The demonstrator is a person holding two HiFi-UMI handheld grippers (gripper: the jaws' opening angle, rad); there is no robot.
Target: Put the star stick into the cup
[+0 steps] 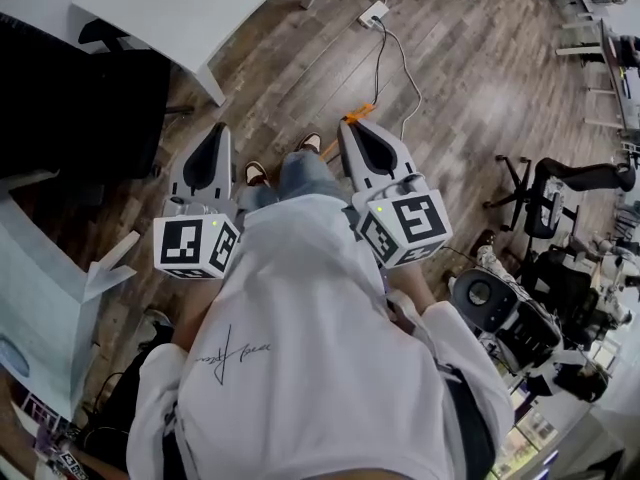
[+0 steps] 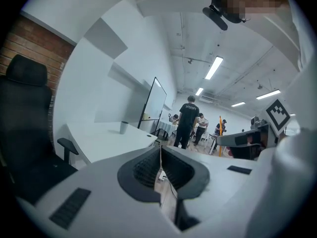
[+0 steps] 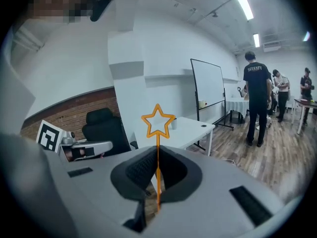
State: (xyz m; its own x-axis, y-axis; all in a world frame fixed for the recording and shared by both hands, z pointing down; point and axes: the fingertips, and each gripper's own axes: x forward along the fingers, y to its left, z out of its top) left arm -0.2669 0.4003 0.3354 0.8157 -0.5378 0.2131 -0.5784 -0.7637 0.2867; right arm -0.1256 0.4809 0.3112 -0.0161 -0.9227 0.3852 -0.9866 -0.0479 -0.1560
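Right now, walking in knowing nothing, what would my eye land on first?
The bright orange star stick, pinched between the shut jaws of the right gripper, stands out most. From the head view, the black-and-white marker cubes on both grippers pop against the wooden floor. The left gripper is shut on nothing; beyond it a small cup stands on a white table.
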